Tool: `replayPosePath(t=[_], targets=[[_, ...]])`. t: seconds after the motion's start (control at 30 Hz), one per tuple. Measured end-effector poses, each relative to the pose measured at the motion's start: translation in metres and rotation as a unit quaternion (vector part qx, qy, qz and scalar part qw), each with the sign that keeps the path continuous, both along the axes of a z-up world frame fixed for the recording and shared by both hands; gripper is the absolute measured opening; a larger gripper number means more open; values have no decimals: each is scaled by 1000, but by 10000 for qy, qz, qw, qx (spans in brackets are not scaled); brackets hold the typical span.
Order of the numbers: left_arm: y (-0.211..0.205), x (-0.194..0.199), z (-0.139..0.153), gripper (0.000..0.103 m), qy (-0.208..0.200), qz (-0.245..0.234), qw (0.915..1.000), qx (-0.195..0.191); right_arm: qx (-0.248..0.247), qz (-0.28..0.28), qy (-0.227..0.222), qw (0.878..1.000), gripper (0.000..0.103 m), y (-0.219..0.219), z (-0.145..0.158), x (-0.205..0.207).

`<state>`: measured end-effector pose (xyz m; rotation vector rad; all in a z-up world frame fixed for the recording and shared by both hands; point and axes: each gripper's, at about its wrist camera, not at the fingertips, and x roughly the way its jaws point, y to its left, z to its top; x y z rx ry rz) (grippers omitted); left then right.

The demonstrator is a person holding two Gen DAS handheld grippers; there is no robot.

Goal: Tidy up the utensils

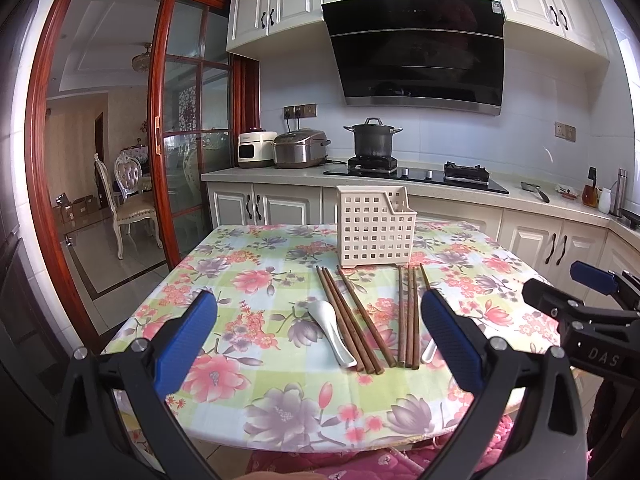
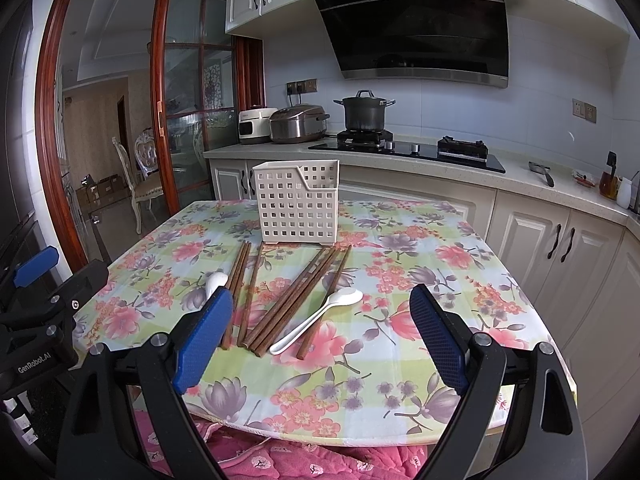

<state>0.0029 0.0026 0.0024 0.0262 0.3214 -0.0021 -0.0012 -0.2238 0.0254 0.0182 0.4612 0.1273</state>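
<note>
Nothing looks sorted yet. The white perforated basket (image 1: pixel 374 228) stands upright toward the far side of the floral tabletop (image 1: pixel 248 368), and as far as both views show, nothing pokes above its rim. All the utensils lie loose on the cloth in front of it, so the whole job appears to remain: each piece needs lifting and dropping into the basket.

The left gripper (image 1: pixel 316 340) hovers above the near edge of the tabletop with its blue pads spread wide and nothing between them. The right gripper (image 2: pixel 320 336) is likewise wide apart and empty, hovering at the near edge.

The brown chopsticks (image 1: pixel 348 316) lie in 2 loose groups, pointing toward the basket. A white spoon (image 1: pixel 332 330) rests just beside the left group, touching it.

The right wrist view shows a second white spoon (image 2: pixel 320 316) in full, lying across the right-hand chopsticks (image 2: pixel 288 300); in the left wrist view only its handle end peeks out beside a gripper finger. Conversely, the right wrist view hides most of the first spoon behind its own left finger, leaving just the bowl visible. Each view also catches the other gripper at its edge.
</note>
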Motion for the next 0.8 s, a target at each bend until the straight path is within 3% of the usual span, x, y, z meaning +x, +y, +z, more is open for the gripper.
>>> replayPosePath(t=[0.8], targets=[[4, 0, -1, 99, 28, 35, 10000, -66, 2, 4, -17, 10000, 85, 7, -1, 2]])
